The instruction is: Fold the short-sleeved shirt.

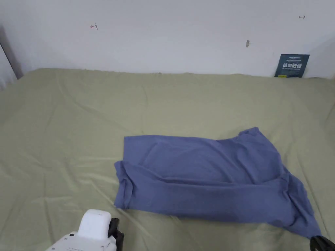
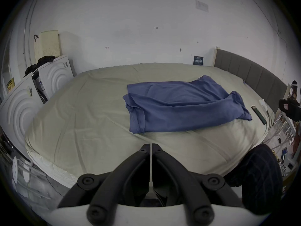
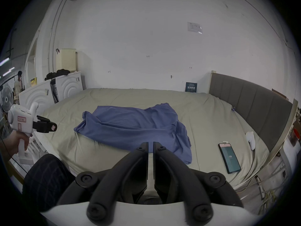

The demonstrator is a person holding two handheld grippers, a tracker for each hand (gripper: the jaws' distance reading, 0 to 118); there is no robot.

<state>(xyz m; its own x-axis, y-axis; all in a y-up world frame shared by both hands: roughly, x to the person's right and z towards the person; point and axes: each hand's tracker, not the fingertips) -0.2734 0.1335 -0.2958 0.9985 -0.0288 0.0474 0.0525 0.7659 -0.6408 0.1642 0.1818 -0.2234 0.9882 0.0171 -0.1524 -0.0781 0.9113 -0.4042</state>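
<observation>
In the head view, the blue shirt [image 1: 209,178] lies in the lower middle of the frame, on the green sheet [image 1: 81,130] of the bed. One long edge looks already turned over the body, so I judge the folding is partly done and the cloth was left flat for the next fold. The left gripper [image 1: 115,233] is at the bottom edge, left of centre, apart from the shirt; the dark tip of the right gripper [image 1: 322,243] is in the bottom right corner, just beside the shirt's loose corner.

In the left gripper view, the jaws stand at the bottom centre, pressed together with only a thin line between, holding nothing. The shirt is above them, right of centre, not touched.

In the right gripper view, its own jaws at the bottom centre are nearly together and also empty, their tips over the near edge of the shirt. A phone [image 3: 229,157] lies at the lower right on the sheet, well apart, probably put aside to keep the working place free. A hand [image 3: 15,140] carries the left gripper at the left edge.
</observation>
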